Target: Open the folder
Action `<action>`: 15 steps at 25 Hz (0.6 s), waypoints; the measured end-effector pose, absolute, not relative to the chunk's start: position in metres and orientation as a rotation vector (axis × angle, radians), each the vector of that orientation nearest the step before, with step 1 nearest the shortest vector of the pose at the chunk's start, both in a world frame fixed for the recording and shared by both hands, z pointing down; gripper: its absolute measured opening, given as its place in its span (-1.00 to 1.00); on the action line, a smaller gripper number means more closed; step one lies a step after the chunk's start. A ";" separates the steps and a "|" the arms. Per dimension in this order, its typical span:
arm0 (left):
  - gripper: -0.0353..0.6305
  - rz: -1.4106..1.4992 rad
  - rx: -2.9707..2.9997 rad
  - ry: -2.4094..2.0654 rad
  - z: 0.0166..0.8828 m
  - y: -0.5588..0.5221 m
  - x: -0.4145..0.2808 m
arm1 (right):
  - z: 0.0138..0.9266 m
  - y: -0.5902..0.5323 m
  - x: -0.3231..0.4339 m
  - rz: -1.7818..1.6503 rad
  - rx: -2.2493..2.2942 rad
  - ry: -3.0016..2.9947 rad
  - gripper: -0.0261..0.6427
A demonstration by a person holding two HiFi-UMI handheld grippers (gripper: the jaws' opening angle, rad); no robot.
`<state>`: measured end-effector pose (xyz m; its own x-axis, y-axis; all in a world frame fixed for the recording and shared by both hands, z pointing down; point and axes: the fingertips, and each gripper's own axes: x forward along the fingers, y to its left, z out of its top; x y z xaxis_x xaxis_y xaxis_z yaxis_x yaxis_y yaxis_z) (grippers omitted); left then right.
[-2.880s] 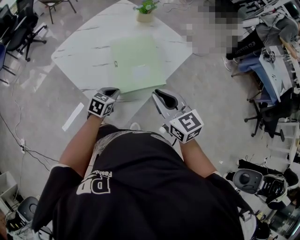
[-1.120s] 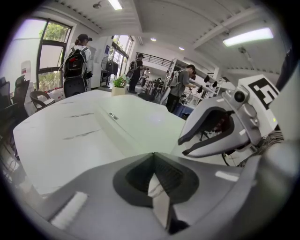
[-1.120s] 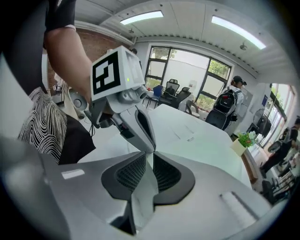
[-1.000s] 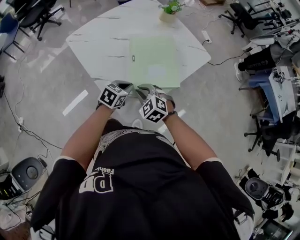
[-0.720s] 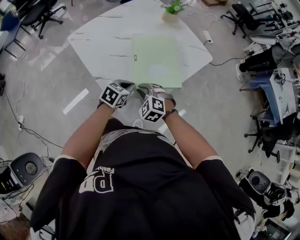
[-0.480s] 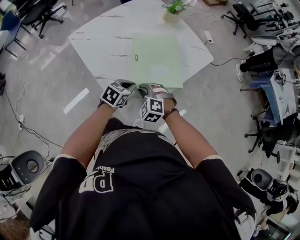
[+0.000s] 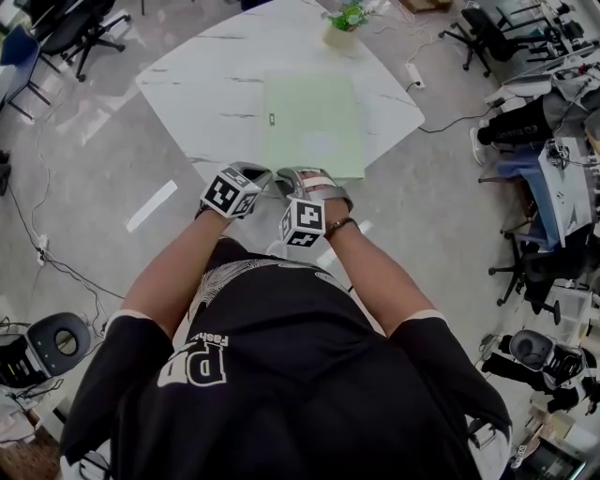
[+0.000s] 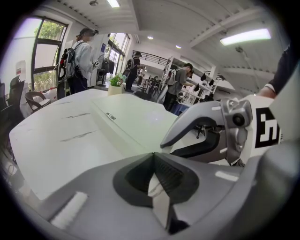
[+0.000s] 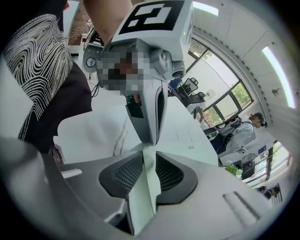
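Observation:
A pale green folder point(image 7: 311, 124) lies closed and flat on the white marble table point(image 7: 206, 84), its near edge by the table's front edge. My left gripper point(image 7: 251, 172) and right gripper point(image 7: 289, 176) hover side by side at that front edge, just short of the folder's near left corner. In the left gripper view, my left gripper point(image 8: 152, 157) is shut with nothing in it; the folder point(image 8: 136, 115) stretches ahead and the right gripper point(image 8: 211, 133) is close on the right. In the right gripper view, my right gripper point(image 9: 144, 152) is shut and the left gripper point(image 9: 147, 103) hangs just before it.
A small potted plant point(image 7: 342, 23) stands at the table's far edge behind the folder. Office chairs point(image 7: 75, 28) and cables lie around on the floor. Several people point(image 8: 82, 58) stand beyond the table's far side.
Since the oldest frame the right gripper has swung left to sit close beside the left one. Over the last second both grippers have barely moved, and the folder has stayed closed.

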<state>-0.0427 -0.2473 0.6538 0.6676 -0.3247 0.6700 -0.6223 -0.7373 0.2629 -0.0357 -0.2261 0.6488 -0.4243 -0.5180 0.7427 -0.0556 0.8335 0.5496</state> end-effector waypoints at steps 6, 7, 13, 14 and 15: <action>-0.74 0.834 2.405 -0.733 0.654 -0.246 -0.044 | 0.629 -0.224 -0.037 -0.581 0.493 -2.001 -0.82; -0.74 0.833 2.406 -0.732 0.653 -0.246 -0.044 | 0.627 -0.224 -0.037 -0.585 0.504 -2.004 -0.82; -0.74 0.829 2.403 -0.730 0.654 -0.246 -0.043 | 0.615 -0.227 -0.033 -0.576 0.584 -2.014 -0.88; -0.74 0.829 2.403 -0.732 0.653 -0.246 -0.043 | 0.613 -0.228 -0.032 -0.537 0.607 -2.034 -0.89; -0.74 0.830 2.403 -0.734 0.653 -0.247 -0.043 | 0.610 -0.229 -0.031 -0.486 0.632 -2.060 -0.89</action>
